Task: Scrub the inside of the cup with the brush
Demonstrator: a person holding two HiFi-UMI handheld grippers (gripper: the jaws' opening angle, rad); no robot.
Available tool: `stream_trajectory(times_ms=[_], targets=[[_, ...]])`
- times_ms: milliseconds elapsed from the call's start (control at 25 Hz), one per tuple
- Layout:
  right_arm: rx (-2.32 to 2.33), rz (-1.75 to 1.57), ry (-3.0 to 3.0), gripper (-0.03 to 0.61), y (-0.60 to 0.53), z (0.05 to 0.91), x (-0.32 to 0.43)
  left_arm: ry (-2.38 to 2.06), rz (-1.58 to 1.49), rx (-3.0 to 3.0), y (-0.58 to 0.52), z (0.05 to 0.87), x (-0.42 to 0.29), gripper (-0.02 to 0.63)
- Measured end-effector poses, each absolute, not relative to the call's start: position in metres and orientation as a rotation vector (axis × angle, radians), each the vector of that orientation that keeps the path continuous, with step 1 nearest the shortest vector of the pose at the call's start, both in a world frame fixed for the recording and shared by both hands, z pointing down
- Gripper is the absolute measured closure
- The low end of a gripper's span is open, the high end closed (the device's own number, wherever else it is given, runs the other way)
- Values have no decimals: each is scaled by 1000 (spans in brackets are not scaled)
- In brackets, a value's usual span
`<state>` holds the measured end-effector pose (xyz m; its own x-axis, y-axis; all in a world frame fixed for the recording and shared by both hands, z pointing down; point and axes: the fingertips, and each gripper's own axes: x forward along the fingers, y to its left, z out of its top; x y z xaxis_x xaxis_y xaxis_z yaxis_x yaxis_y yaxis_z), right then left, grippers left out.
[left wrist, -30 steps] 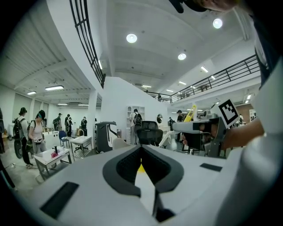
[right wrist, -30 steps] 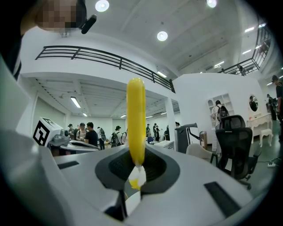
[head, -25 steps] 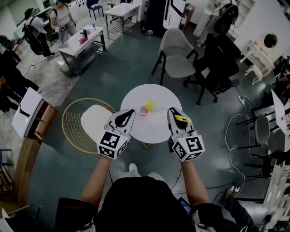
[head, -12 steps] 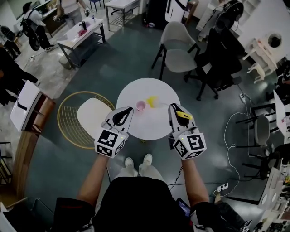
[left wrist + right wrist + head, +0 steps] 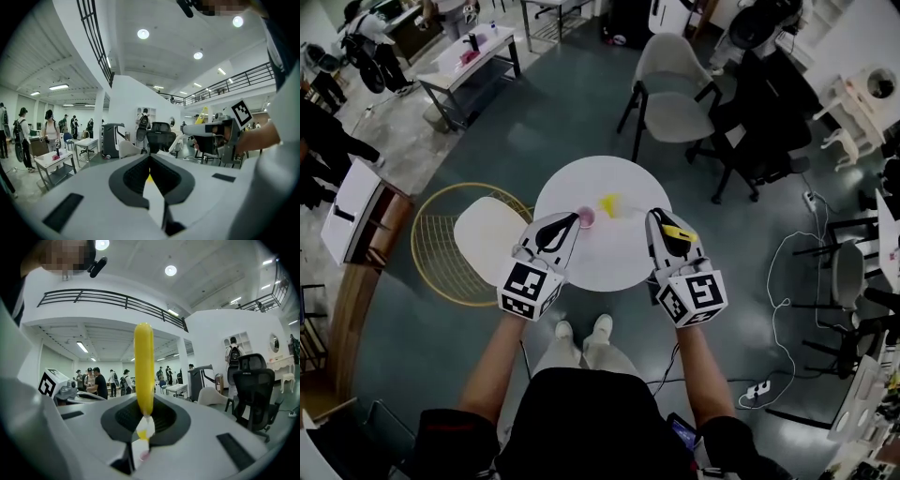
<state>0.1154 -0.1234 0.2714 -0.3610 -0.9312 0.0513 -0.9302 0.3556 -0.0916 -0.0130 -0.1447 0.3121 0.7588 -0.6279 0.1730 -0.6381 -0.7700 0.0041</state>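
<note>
A small pink cup (image 5: 585,217) stands near the middle of the round white table (image 5: 619,253), with a yellow object (image 5: 609,203) just behind it. My left gripper (image 5: 571,221) hovers over the table's near left part, jaws shut and empty, its tip close beside the cup. In the left gripper view the jaws (image 5: 150,164) meet with nothing between them. My right gripper (image 5: 655,223) hangs over the near right part, shut on a yellow brush handle (image 5: 678,235). That handle (image 5: 144,366) stands up from the shut jaws in the right gripper view.
A gold wire chair with a white seat (image 5: 487,246) stands left of the table. A grey chair (image 5: 673,111) and a black office chair (image 5: 769,103) stand behind it. Cables (image 5: 783,309) lie on the floor at right. People stand at far tables (image 5: 469,66).
The view has shifted, so the table sits higher in the picture. My left gripper's tip is now closer to the pink cup. Both grippers stay shut as before.
</note>
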Motion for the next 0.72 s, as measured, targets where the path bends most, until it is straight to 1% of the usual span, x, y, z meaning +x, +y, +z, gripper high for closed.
stream_trajectory(times_ms=[320,720], targets=[[-1728,-200,2618,534,-147,296,126,-1075,261,2851,-166,340,-6,601],[-1659,-182,2706,534,-163,327,119,-1131,293,2790,-173,389,-10,601]])
